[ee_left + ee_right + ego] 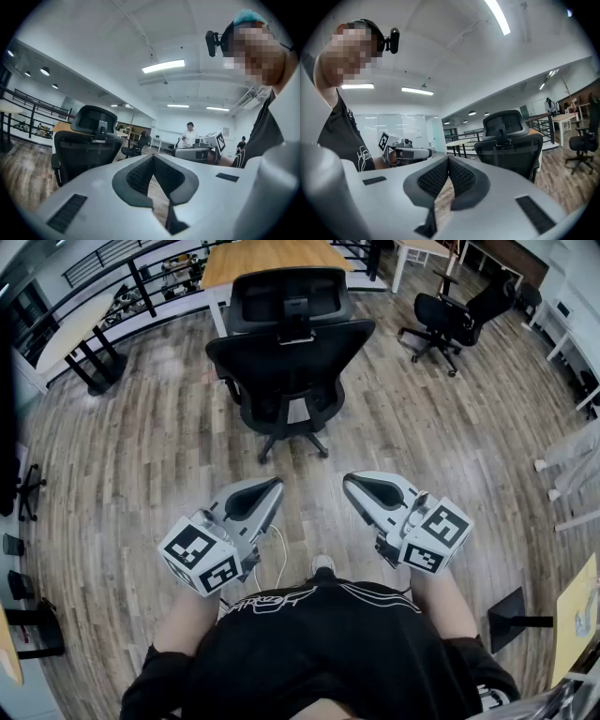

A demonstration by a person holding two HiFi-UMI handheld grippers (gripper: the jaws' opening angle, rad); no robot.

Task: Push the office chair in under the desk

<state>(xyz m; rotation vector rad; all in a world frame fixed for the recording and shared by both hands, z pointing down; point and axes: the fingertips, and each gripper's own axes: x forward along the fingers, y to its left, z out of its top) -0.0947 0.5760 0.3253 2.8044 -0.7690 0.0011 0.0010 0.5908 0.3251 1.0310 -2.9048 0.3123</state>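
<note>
I stood by and watched both tools held low in front of the person. The left gripper [277,486] had its jaws pressed together on nothing, and the right gripper [349,480] was shut and empty too. The black mesh-backed office chair with a headrest [291,352] stood at twelve o'clock from them, well apart, with its back turned to the person. Just beyond it was the wood-topped desk with white legs [272,259].

As I judged it, the push had not begun. To do it well, the person would step in and set both closed tips against the backrest, one at each side and level. A straight drive toward twelve o'clock would then roll the chair without swinging it. The armrests looked the likeliest part to catch on the desk edge.

Only the head view showed the chair's star base on the grey-brown plank floor [141,446], and a second black swivel chair [450,315] off at two o'clock. The left gripper view alone picked up a distant figure in a white top [190,133]. Each gripper view also showed the opposite tool alongside. No view showed how far the seat sat under the desktop.
</note>
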